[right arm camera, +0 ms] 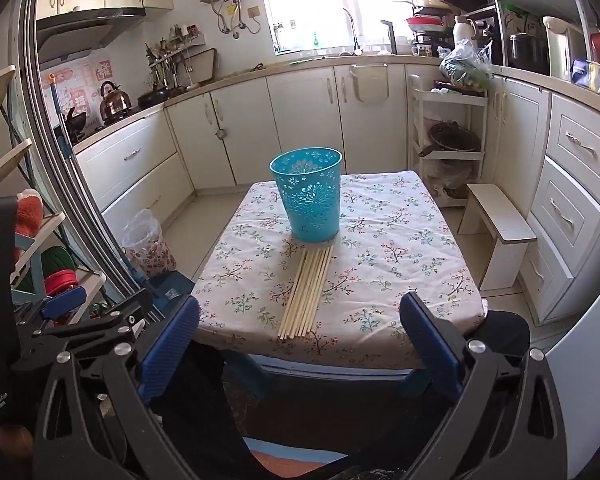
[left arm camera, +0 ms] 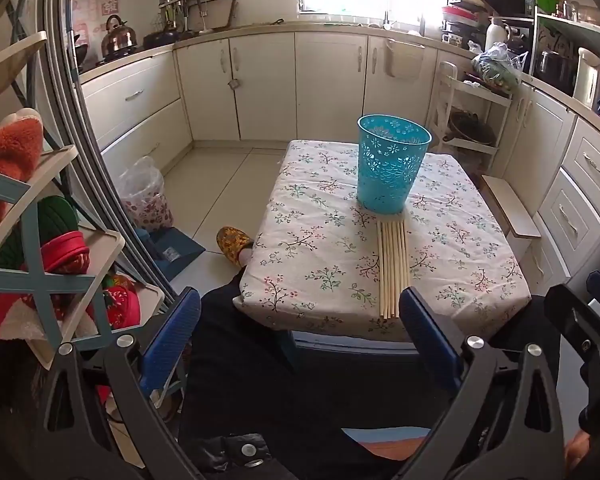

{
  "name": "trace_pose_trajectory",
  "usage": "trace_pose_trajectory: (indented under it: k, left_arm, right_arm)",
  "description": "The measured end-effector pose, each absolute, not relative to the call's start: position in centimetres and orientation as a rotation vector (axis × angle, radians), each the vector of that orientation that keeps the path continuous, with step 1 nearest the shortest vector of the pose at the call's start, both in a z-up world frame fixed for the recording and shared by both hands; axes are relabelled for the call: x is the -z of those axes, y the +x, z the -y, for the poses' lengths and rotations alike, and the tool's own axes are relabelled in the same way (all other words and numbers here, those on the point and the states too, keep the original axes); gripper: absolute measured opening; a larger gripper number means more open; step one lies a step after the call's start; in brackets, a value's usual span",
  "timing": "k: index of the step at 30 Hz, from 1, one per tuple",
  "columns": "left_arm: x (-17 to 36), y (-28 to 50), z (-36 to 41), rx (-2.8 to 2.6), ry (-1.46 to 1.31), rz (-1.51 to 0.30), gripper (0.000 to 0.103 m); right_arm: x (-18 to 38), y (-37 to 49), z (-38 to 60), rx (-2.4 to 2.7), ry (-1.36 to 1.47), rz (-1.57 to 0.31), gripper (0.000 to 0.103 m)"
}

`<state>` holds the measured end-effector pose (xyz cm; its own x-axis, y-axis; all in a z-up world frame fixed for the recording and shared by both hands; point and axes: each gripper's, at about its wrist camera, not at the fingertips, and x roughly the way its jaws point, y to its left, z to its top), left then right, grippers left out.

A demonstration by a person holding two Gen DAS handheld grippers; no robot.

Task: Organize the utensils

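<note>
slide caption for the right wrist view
Open right tongs face a row of chopsticks beside a blue basket on a floral table.

You had a turquoise basket (right arm camera: 306,196) pierced with a flower-and-petal pattern at twelve o'clock on the table. Pale, straw-coloured chopsticks (right arm camera: 306,292) lay at its six o'clock. The tablecloth (right arm camera: 400,248) was cream, printed with small green, red and black sprigs. Your right gripper (right arm camera: 300,344) and left gripper (left arm camera: 300,340) both carried ribbed blue pads on black frames. The cabinets (right arm camera: 300,120) were cream. At nine o'clock of the table, your slipper (left arm camera: 232,244) was yellow with a dark pattern, and the bag (right arm camera: 150,246) beyond was clear with red flowers.
</note>
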<state>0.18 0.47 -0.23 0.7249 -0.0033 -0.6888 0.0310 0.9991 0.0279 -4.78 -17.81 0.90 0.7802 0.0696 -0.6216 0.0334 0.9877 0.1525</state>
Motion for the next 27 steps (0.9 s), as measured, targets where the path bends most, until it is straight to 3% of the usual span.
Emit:
trace_pose_trajectory:
  k: [27]
  left_arm:
    - [0.0, -0.02, -0.78, 0.023, 0.026, -0.759, 0.096]
  right_arm:
    - [-1.01, -4.87, 17.51, -0.054, 0.159, -0.681, 0.096]
